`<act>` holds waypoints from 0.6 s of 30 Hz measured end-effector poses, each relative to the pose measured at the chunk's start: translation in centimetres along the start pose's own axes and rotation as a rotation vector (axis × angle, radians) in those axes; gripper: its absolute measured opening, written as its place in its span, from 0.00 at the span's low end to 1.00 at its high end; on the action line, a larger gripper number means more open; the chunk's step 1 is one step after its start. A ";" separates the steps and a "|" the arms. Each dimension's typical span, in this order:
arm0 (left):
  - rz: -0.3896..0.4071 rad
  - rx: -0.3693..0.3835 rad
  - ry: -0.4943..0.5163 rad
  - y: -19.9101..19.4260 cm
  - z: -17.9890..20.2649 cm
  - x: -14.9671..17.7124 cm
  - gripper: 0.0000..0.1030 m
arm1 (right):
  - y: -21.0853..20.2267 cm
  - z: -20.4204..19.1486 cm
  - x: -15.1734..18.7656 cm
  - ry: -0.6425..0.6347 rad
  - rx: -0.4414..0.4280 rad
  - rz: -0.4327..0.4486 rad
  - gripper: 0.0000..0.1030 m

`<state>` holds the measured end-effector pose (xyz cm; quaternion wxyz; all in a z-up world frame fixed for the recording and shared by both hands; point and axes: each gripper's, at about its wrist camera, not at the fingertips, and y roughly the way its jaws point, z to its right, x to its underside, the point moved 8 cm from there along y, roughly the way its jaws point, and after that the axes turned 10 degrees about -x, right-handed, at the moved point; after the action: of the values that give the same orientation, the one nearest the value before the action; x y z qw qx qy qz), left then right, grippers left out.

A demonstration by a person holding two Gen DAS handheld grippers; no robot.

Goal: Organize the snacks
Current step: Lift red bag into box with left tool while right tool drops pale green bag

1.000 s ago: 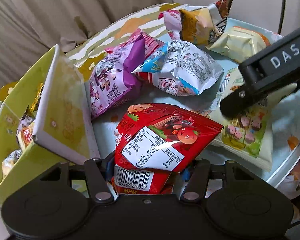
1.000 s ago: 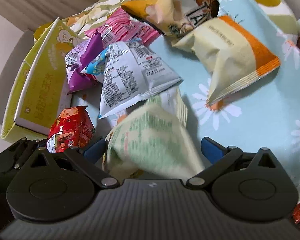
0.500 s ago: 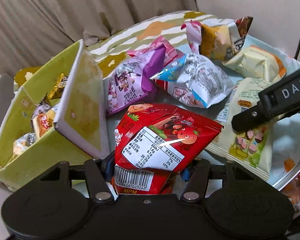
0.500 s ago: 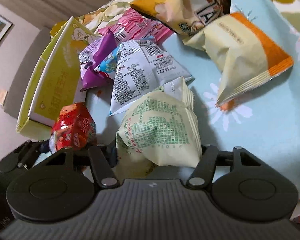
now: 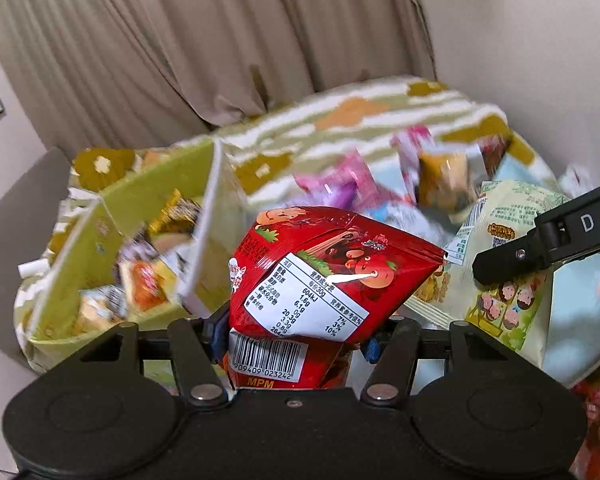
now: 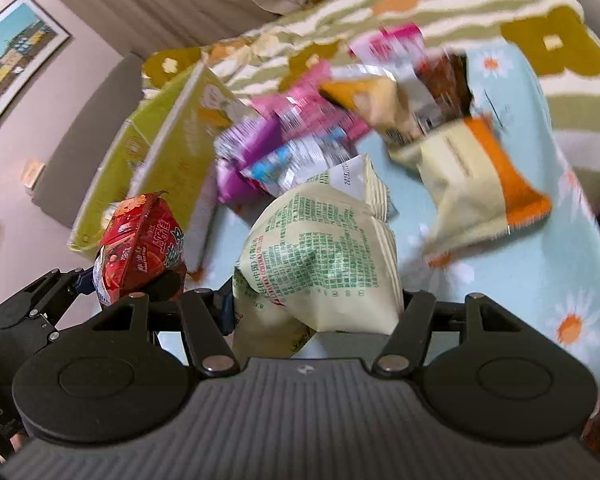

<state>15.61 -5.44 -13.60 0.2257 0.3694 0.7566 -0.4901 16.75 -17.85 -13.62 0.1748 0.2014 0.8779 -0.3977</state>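
My left gripper (image 5: 292, 340) is shut on a red snack bag (image 5: 324, 276) and holds it in the air, right of the open yellow-green box (image 5: 112, 248) that has several small snacks inside. My right gripper (image 6: 316, 308) is shut on a cream bag with green print (image 6: 324, 260), lifted above the blue flowered cloth (image 6: 532, 272). The red bag (image 6: 140, 248) and the left gripper (image 6: 80, 284) show at the lower left of the right wrist view. The cream bag (image 5: 504, 272) and the right gripper's body (image 5: 540, 248) show at the right of the left wrist view.
A pile of snack bags lies on the cloth: pink (image 6: 308, 108), purple (image 6: 240, 160), white-blue (image 6: 300, 160), yellow-brown (image 6: 388, 96) and a cream-orange bag (image 6: 480, 184). A striped flowered blanket (image 6: 380, 8) lies behind. Curtains (image 5: 180, 40) hang at the back.
Both grippers have risen with their bags, and the views tilt up toward the curtains. The right gripper closed on the cream bag and lifted it off the cloth.
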 end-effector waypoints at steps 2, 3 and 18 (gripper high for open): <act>0.017 -0.026 -0.016 -0.6 -1.1 -1.1 0.62 | -0.7 -1.0 -1.2 -0.037 -0.018 0.015 0.75; 0.025 -0.040 -0.038 -0.9 -2.0 -1.8 0.62 | -0.7 -1.6 -1.9 -0.056 -0.025 0.022 0.75; 0.068 -0.126 -0.143 3.4 -16.3 -9.1 0.62 | 4.1 -14.1 -11.5 -0.255 -0.129 0.097 0.75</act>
<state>24.30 7.13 -2.40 0.3185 0.3440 0.7548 -0.4589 26.60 -6.99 -2.03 0.3164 0.1799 0.8616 -0.3539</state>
